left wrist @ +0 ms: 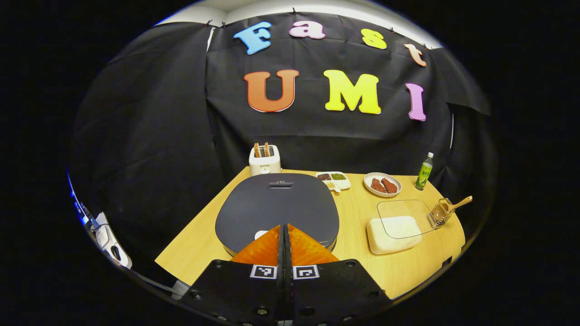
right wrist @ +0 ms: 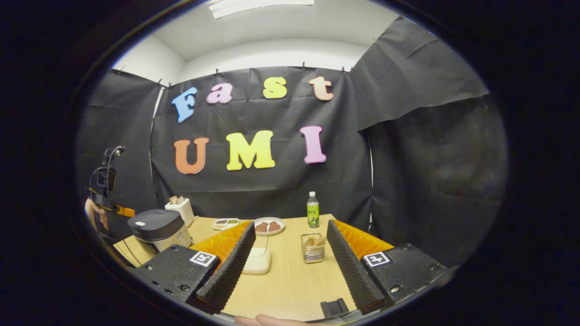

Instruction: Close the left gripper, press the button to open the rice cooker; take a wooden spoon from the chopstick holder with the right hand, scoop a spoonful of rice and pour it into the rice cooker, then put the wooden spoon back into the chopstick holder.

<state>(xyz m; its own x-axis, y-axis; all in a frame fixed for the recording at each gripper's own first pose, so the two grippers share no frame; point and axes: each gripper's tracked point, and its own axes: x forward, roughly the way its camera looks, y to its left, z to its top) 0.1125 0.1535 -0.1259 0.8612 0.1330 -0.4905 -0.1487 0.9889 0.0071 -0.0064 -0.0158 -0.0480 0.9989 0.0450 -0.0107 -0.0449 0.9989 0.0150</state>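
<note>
bare table [right wrist: 290, 280] before chopstick holder [right wrist: 312, 248], rice box [right wrist: 256, 261] left, bottle [right wrist: 313, 209] behind

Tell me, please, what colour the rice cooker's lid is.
Dark grey; the rice cooker's lid shows best in the left gripper view.

Left gripper pressed shut, right gripper spread wide.

Left gripper [left wrist: 286, 235] at bottom centre of the left gripper view, fingers together, tips meeting. Right gripper [right wrist: 290, 246] low in the right gripper view, fingers well apart. Hand [right wrist: 96, 217] at far left edge there, holding the other gripper.
</note>
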